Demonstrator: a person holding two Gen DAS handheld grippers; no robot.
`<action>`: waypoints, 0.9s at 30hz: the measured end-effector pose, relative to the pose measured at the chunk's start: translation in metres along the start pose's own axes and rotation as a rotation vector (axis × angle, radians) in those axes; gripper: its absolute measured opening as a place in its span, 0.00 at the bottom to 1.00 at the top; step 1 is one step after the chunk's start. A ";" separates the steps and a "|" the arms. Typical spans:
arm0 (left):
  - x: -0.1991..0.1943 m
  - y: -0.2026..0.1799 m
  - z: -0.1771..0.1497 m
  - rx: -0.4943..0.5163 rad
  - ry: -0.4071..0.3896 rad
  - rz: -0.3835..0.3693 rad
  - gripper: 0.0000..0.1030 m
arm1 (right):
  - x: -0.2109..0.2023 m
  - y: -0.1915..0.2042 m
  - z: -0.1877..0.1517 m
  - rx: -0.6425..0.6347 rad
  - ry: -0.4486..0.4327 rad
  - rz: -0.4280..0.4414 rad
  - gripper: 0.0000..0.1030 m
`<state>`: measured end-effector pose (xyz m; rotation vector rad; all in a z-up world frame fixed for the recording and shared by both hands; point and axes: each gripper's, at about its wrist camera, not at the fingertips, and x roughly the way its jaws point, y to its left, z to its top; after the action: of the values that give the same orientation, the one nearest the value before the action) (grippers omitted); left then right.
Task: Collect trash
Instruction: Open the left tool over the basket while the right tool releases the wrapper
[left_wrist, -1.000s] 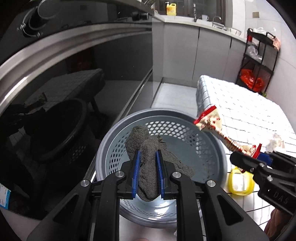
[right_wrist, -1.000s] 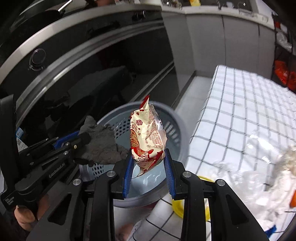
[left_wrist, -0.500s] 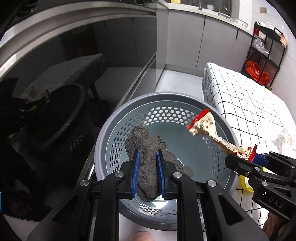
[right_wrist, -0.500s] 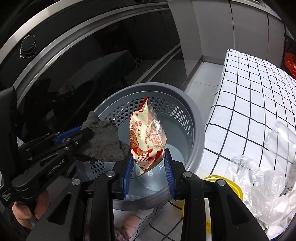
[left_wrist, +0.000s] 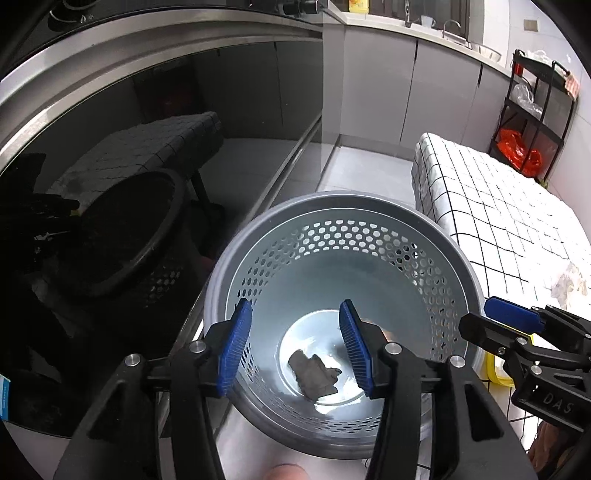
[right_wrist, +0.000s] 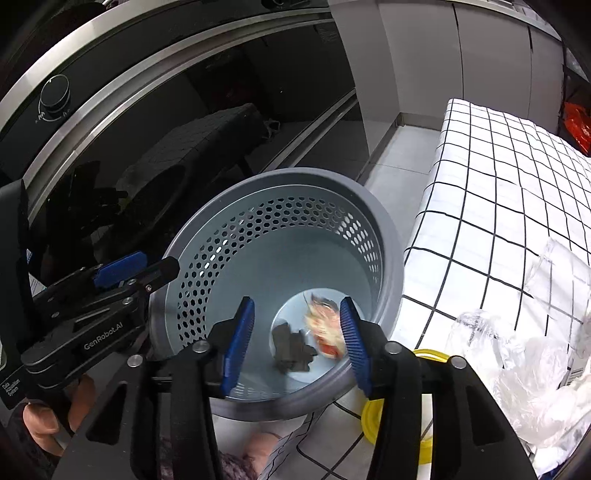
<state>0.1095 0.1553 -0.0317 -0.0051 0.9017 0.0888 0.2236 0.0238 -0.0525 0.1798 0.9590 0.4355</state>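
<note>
I am holding both grippers, left (left_wrist: 295, 341) and right (right_wrist: 297, 339), spread and empty over the bin (right_wrist: 384, 236). Remaining plastic trash (right_wrist: 517, 369) is lying on the table's near edge, nearer my right gripper.

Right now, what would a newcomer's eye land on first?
The grey perforated bin beside the checked tablecloth, with a dark rag and a red-and-white snack wrapper at its bottom. Both the left gripper and right gripper hang open above it.
</note>
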 end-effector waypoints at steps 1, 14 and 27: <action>0.000 0.000 0.000 -0.002 0.001 0.001 0.47 | -0.001 0.000 0.000 0.002 -0.001 0.001 0.46; -0.003 0.001 -0.001 -0.008 -0.006 0.006 0.47 | -0.007 0.002 -0.008 -0.004 -0.008 -0.011 0.46; -0.015 -0.002 -0.004 -0.011 -0.041 0.001 0.51 | -0.026 -0.002 -0.021 0.013 -0.035 -0.027 0.48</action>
<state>0.0975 0.1520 -0.0230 -0.0125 0.8605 0.0946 0.1943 0.0096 -0.0461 0.1850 0.9286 0.3999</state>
